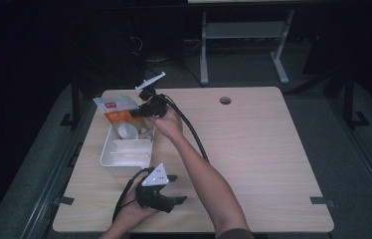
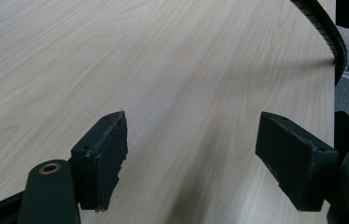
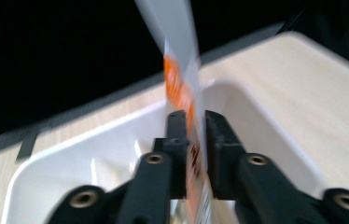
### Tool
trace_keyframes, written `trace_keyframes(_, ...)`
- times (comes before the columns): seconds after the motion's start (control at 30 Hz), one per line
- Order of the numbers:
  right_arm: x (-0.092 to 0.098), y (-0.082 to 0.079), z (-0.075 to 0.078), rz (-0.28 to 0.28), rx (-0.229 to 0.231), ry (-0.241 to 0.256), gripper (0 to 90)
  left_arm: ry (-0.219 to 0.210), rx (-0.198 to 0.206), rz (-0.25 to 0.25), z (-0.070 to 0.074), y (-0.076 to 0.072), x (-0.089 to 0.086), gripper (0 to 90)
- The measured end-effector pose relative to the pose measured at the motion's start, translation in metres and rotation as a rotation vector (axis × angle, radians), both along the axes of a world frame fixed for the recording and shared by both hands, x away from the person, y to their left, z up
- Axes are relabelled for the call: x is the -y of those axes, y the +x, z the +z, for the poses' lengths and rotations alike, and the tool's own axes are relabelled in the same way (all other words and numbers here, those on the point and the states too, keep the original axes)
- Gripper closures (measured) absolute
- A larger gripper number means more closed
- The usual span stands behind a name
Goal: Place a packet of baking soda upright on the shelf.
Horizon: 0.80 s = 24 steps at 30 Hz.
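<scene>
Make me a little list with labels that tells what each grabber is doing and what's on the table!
Right gripper: shut on the orange and white packet, holding it above the white tray
Left gripper: open, holding nothing, low over the bare wooden table, near the front edge
Tray: white, with compartments, at the table's left side
In the tray: pale items, too small to name
Packet: held upright in the jaws, partly blurred

The right gripper (image 3: 195, 140) has its jaws clamped on an orange-and-white packet (image 3: 189, 100) — held above the white tray (image 3: 93, 144), on the pale table (image 3: 312, 79).
</scene>
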State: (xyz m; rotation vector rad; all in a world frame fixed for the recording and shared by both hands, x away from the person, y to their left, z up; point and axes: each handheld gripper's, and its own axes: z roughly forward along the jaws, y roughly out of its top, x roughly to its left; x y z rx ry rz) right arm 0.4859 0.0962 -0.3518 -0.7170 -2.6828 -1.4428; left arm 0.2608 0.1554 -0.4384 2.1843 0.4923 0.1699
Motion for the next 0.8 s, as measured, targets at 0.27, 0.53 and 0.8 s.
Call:
trace_keyframes(0.27, 0.001, -0.004, -0.019, 0.036, -0.028, -0.102, 79.9, -0.001, -0.002, 0.005, 0.001, 0.0, 0.0, 23.7)
trace_keyframes(0.53, -0.001, -0.01, -0.034, 0.055, 0.005, -0.192, 85.6, -0.003, -0.004, 0.008, 0.001, 0.001, 0.0, 23.8)
trace_keyframes(0.8, -0.002, -0.012, -0.04, 0.054, 0.03, -0.234, 87.1, -0.002, -0.004, 0.007, 0.001, 0.001, 0.001, 23.7)
